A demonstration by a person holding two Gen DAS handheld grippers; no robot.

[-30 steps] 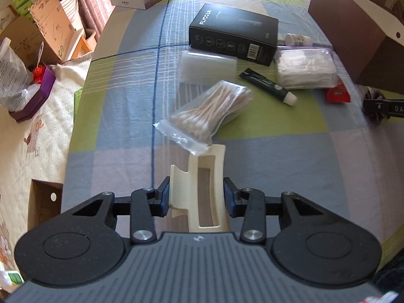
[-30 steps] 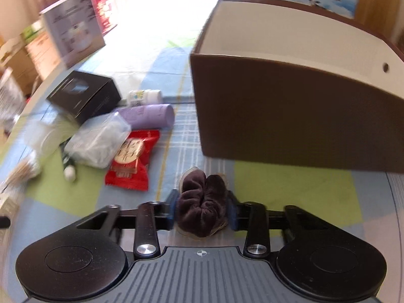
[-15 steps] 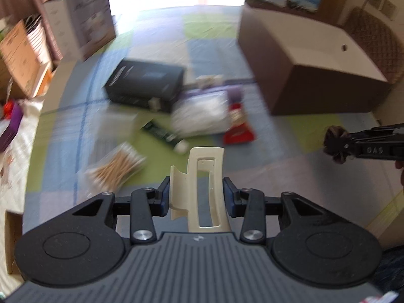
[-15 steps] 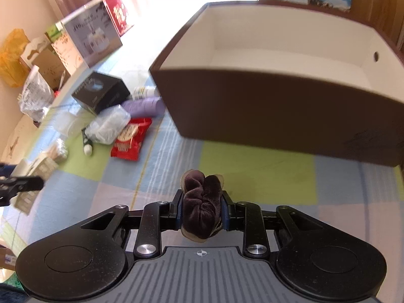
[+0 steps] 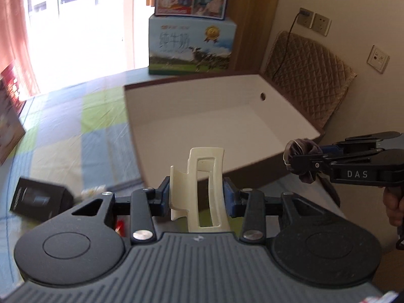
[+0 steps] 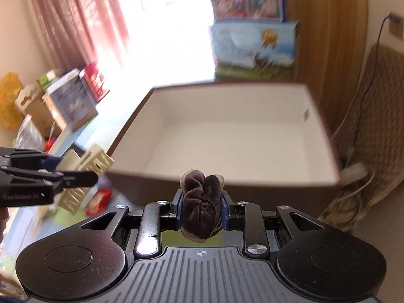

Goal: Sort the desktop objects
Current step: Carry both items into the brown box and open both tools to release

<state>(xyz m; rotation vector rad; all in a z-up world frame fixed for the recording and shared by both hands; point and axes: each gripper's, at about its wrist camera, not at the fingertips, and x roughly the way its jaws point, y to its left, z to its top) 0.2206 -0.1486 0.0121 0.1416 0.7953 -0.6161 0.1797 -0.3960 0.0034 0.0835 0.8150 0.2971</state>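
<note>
My left gripper [image 5: 198, 198] is shut on a cream hair claw clip [image 5: 202, 184], held in the air just short of the near wall of the brown box [image 5: 176, 161]. The box has a white, bare inside. My right gripper [image 6: 202, 212] is shut on a dark velvet scrunchie [image 6: 202, 202], also lifted, facing the box's near rim [image 6: 176, 176]. In the left wrist view the right gripper [image 5: 300, 161] with the scrunchie [image 5: 299, 149] hangs at the box's right corner. In the right wrist view the left gripper [image 6: 83, 170] with the clip [image 6: 93, 157] sits left of the box.
A black box [image 5: 38, 198] lies on the checked cloth at the left, a red packet [image 6: 98, 202] below the left gripper. Milk cartons [image 5: 192, 48] stand behind the brown box. A quilted chair [image 5: 308, 78] and wall sockets are to the right. Boxes [image 6: 73, 101] line the left wall.
Both grippers have risen and swung toward the brown box, each still holding its item. The clutter on the cloth has dropped out of the left wrist view; the box's inside now shows.
</note>
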